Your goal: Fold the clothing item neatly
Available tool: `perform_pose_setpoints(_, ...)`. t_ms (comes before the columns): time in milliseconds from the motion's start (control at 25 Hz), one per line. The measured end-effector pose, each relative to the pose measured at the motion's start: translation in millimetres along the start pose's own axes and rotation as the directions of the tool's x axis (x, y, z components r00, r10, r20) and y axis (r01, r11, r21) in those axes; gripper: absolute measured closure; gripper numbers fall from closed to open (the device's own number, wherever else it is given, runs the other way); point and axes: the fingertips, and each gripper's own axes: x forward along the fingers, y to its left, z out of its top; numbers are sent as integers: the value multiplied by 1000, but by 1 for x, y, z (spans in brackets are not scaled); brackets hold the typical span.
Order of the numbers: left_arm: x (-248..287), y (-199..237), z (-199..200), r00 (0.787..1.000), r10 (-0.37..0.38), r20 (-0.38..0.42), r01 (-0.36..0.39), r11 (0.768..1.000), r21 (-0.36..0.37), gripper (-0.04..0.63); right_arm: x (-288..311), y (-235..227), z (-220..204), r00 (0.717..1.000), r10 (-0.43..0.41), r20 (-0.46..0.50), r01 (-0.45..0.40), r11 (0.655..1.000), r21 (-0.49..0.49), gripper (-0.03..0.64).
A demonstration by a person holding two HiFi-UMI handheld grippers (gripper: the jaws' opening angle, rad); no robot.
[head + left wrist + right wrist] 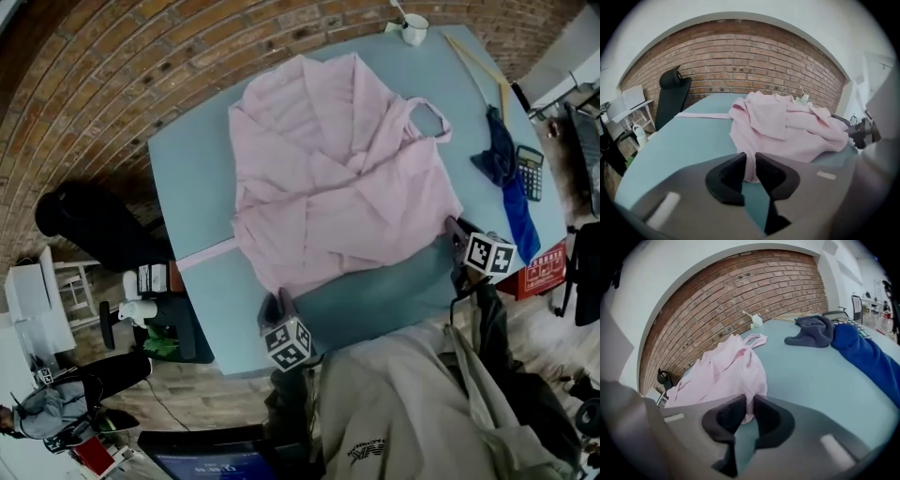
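Observation:
A pink garment (337, 178) lies crumpled and spread over the blue-grey table (192, 178), its lower hem toward me. My left gripper (278, 305) is at the hem's left corner; in the left gripper view the left gripper (751, 161) is shut on a fold of the pink garment (787, 126). My right gripper (457, 234) is at the hem's right corner. Seen in the right gripper view, the right gripper (750, 404) pinches the edge of the pink garment (722, 371) between its black pads. Both pinched corners rest low on the table.
A blue cloth (511, 183) and a calculator (531, 172) lie at the table's right edge. A white cup (414, 28) and a wooden stick (478, 61) are at the far right corner. A black chair (84, 220) stands left of the table.

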Motion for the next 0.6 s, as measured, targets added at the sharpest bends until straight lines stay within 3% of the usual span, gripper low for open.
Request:
perform_pose_setpoints(40,-2,-4,0,1000,-7,7,7,1000,-22,536,-3,1,-1,1000,8,8,-8,1000,-7,565)
perform_pose_setpoints(160,-14,-3,-6,999,-32,15,34,988,-154,541,-17,-2,-7,999,33,27,-32,999,-26,569)
perform_pose_setpoints(240,-29,0,-13,998,-55,7,56,977,-205,543,-32,-4,-10,998,54,30,-53,998,-41,571)
perform_pose_setpoints(400,-65,5,-29,996,-84,-11,79,966,-246,543,-69,-11,-28,995,100,8,-98,989,-110,572)
perform_pose_setpoints(600,-119,-2,-64,996,-85,-19,77,959,-273,543,-123,-23,-67,987,158,-27,-160,980,-120,572)
